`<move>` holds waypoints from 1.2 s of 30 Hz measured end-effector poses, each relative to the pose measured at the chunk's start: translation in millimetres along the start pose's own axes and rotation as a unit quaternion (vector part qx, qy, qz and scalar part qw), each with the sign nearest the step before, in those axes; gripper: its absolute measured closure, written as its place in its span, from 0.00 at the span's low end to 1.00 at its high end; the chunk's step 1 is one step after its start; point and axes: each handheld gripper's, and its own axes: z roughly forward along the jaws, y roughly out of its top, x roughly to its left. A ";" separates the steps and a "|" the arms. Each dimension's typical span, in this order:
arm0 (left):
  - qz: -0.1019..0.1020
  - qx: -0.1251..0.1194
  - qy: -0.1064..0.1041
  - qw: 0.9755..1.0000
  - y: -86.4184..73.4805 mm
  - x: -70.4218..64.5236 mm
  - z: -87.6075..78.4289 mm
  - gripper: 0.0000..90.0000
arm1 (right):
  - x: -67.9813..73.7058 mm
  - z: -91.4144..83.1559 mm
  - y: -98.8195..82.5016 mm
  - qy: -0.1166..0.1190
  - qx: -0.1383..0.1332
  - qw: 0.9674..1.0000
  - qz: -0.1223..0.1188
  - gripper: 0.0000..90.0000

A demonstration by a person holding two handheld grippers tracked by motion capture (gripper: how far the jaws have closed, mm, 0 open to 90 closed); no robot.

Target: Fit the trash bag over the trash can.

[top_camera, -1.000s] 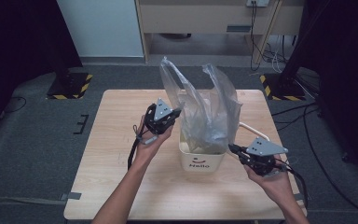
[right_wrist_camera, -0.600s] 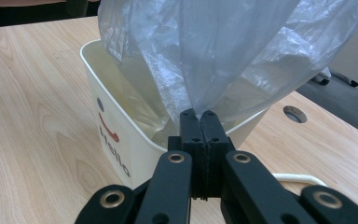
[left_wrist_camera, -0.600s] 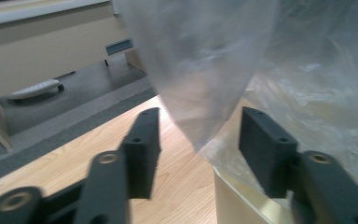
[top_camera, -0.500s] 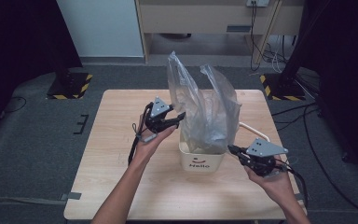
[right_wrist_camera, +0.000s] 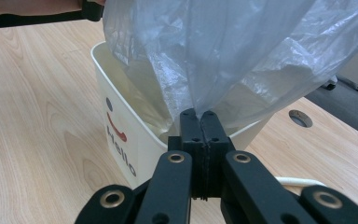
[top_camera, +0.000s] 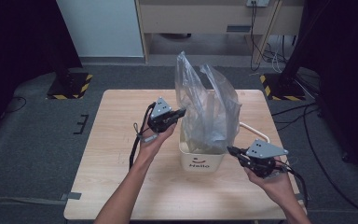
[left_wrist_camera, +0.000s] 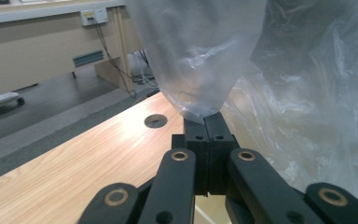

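A clear plastic bag point(top_camera: 207, 112) stands in a cream bin point(top_camera: 200, 161) marked "Hello" at the middle of the table. My left gripper point(top_camera: 182, 112) is at the bag's left side. Its jaws have just been closing, and in the left gripper view they point(left_wrist_camera: 203, 116) are pinched shut on a fold of the bag point(left_wrist_camera: 200, 56). My right gripper point(top_camera: 230, 150) is at the bin's right front corner. In the right gripper view it point(right_wrist_camera: 199, 113) is shut on the bag's film point(right_wrist_camera: 223, 51) just above the bin's rim point(right_wrist_camera: 121, 116).
The wooden table point(top_camera: 116, 140) has bare room on the left and in front. A white cable loop point(top_camera: 256, 133) lies right of the bin. A round cable hole point(left_wrist_camera: 155, 121) sits in the tabletop. Dark stands and a desk lie beyond the far edge.
The bag's upper left fold has shifted right and now stands taller and narrower. Both hands have stayed where they were.
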 end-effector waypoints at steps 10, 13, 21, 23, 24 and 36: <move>-0.005 0.043 0.064 0.997 -3.5 14.8 -0.4 1.00 | 2.1 -6.6 -5.5 -0.011 0.009 1.000 -0.004 1.00; 0.009 0.051 0.069 0.996 -5.5 17.6 4.1 1.00 | 1.3 -5.8 -13.4 -0.015 0.021 1.000 0.001 1.00; 0.045 0.089 0.074 0.992 -15.5 8.3 15.0 1.00 | 6.2 10.3 -26.8 -0.015 0.056 0.998 0.001 1.00; 0.053 0.096 0.072 0.991 -18.6 6.9 16.2 1.00 | 7.6 14.1 -28.2 -0.016 0.060 0.998 0.000 1.00; 0.055 0.098 0.069 0.991 -20.4 6.2 16.8 1.00 | 7.7 15.3 -28.6 -0.017 0.064 0.998 -0.003 1.00; 0.063 0.110 0.040 0.991 -33.1 2.3 14.4 1.00 | 3.8 25.3 -28.9 -0.034 0.075 0.997 -0.011 1.00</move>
